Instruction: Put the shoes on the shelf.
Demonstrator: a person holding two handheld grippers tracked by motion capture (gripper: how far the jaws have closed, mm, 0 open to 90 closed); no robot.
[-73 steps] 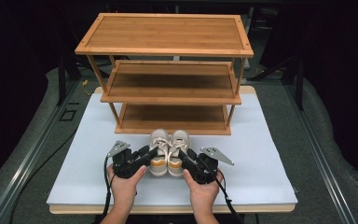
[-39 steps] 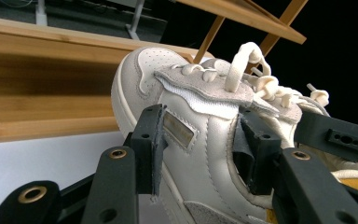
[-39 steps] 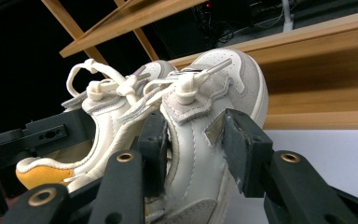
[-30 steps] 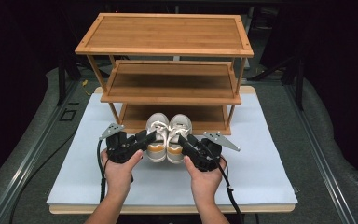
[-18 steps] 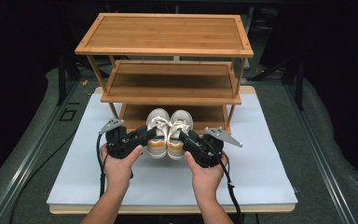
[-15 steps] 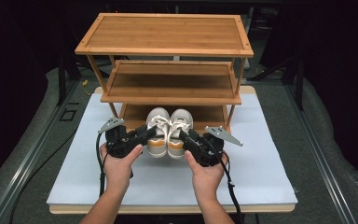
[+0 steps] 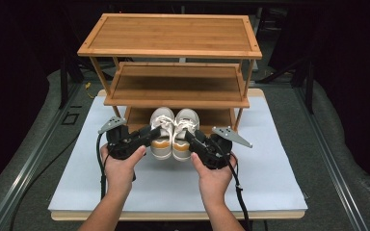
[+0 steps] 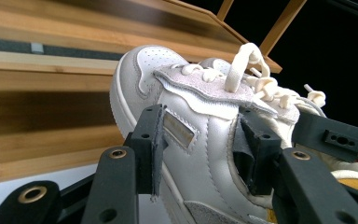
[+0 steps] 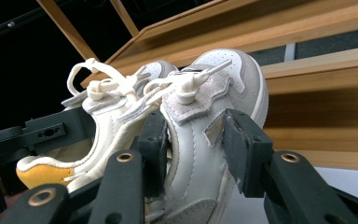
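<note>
Black jaws of the left gripper [image 7: 147, 136] stand wide and clamp the outer side of the left shoe [image 7: 162, 130], one pad on the leather side panel and the other inside the collar, as the left gripper view shows [image 8: 200, 154]. The right gripper [image 7: 192, 138] grips the right shoe [image 7: 185, 131] the same way, its jaws spread across the shoe's side wall near the tongue [image 9: 193, 149]. Each gripper sits in a hand: the left hand [image 7: 120, 166] and the right hand [image 7: 213, 175] come in from the near edge.

The two shoes are white with cream laces and orange heels. They sit side by side, touching, toes pointing away from the person. Whether their soles rest on the counter cannot be told. Their toes lie at the front edge of the bottom shelf of the wooden rack [image 7: 173, 36].

The rack has three bamboo-coloured shelves and stands at the far part of the white counter [image 7: 270, 183]. Dark floor and a metal rail [image 7: 24, 168] lie around it.
</note>
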